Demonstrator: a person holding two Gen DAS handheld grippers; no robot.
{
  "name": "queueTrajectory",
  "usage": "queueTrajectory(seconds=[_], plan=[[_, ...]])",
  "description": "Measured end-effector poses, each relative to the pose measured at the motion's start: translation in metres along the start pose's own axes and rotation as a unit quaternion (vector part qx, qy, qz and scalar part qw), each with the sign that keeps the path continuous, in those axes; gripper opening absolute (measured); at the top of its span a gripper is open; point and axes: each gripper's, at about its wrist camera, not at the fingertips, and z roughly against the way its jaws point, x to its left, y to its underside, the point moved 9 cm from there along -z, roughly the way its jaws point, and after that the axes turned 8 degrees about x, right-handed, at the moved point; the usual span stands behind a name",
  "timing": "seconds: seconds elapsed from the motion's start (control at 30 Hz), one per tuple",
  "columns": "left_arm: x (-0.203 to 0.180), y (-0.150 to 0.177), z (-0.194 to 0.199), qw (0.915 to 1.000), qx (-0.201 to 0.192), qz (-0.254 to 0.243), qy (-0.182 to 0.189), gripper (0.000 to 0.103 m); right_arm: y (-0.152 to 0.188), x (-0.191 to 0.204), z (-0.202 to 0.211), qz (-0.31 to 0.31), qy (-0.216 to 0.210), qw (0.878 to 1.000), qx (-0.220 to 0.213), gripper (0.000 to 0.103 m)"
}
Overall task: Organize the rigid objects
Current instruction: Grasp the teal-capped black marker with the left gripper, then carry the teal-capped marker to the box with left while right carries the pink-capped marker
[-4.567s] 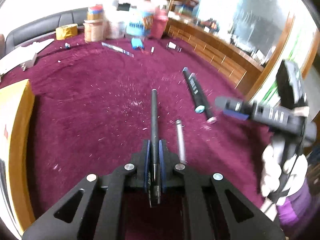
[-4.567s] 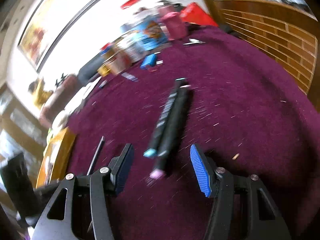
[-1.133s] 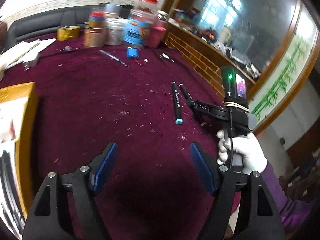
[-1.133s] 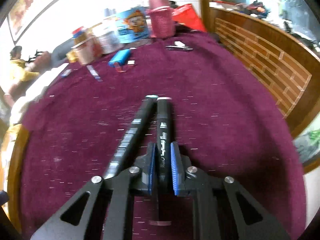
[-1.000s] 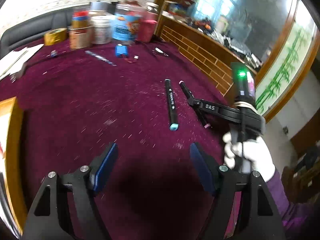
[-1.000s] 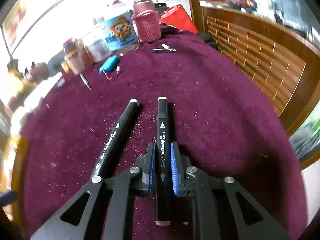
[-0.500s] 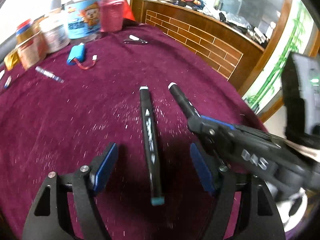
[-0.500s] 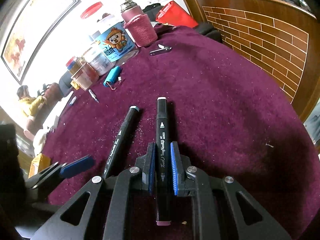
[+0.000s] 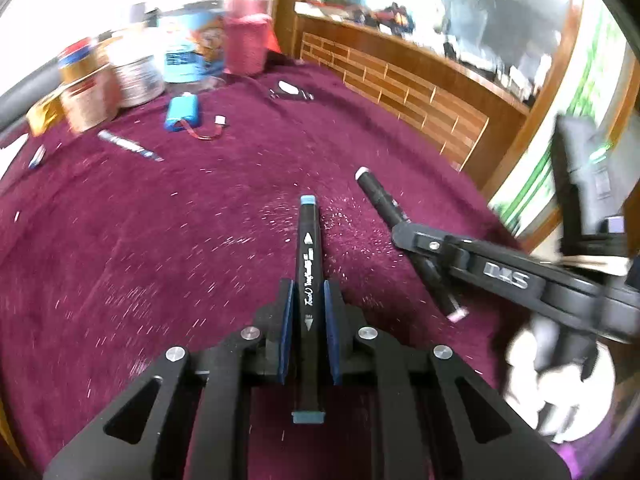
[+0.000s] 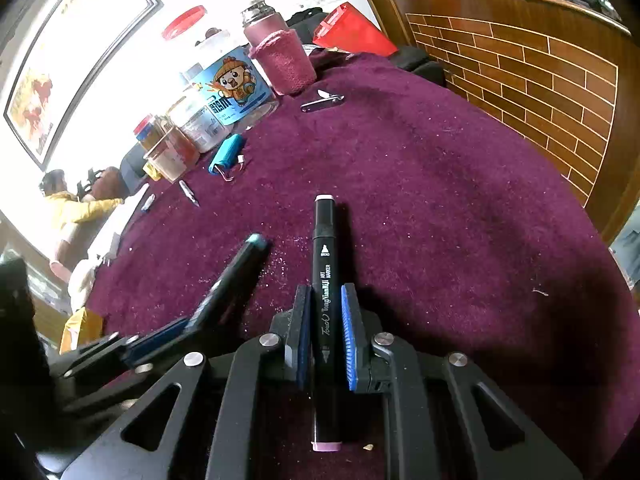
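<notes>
Velvet-like maroon cloth covers the round tabletop (image 10: 460, 184), and small light flecks lie scattered in its short pile. Left gripper (image 9: 307, 322) has its fingers clenched on a slim black marker (image 9: 308, 280) with blue-grey caps; the blue pads press its barrel from both sides, and white print runs along it. Right gripper (image 10: 326, 334) grasps in the same way a second black marker (image 10: 326, 300) with pale pink caps, the barrel straight between ribbed blue pads. Both markers lie low over the cloth, near each other and not parallel; I cannot tell if they touch it. At the far edge stand a clear jar (image 10: 224, 80) with a red lid, a bottle in a pink knitted sleeve (image 10: 282, 60), and a flat blue battery (image 9: 181, 114) with a thin red wire
</notes>
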Motion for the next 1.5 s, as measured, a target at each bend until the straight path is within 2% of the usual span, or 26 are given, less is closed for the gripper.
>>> queueTrajectory(seconds=[0.2, 0.47, 0.6, 0.8, 0.97, 1.17, 1.37, 1.5], plan=[[0.027, 0.027, 0.068, 0.9968, -0.056, 0.05, 0.028, 0.012, 0.0, 0.001, 0.0, -0.003, -0.014, 1.0, -0.001, 0.013], [0.081, 0.074, 0.157, 0.984, -0.128, 0.116, 0.044, 0.012, 0.004, 0.008, 0.004, -0.003, -0.031, 1.0, 0.001, 0.013], [0.103, 0.094, 0.192, 0.9755, -0.16, 0.14, 0.056, 0.012, 0.019, 0.036, 0.02, 0.017, -0.056, 0.998, 0.001, 0.013], [0.136, 0.131, 0.242, 0.9591, -0.21, 0.179, 0.064, 0.012, 0.048, 0.113, 0.04, 0.086, -0.106, 0.99, 0.022, 0.013], [0.157, 0.16, 0.273, 0.9511, -0.233, 0.197, 0.049, 0.012, 0.075, 0.188, 0.039, 0.14, -0.16, 0.976, 0.055, 0.013], [0.189, 0.203, 0.298, 0.9405, -0.248, 0.23, 0.036, 0.012, 0.121, 0.282, 0.019, 0.198, -0.222, 0.948, 0.116, 0.013], [0.228, 0.244, 0.309, 0.9237, -0.257, 0.281, 0.044, 0.012, 0.185, 0.363, -0.007, 0.247, -0.256, 0.916, 0.187, 0.013], [0.264, 0.27, 0.304, 0.9115, -0.243, 0.328, 0.051, 0.012, 0.225, 0.406, -0.028, 0.271, -0.264, 0.896, 0.233, 0.013]])
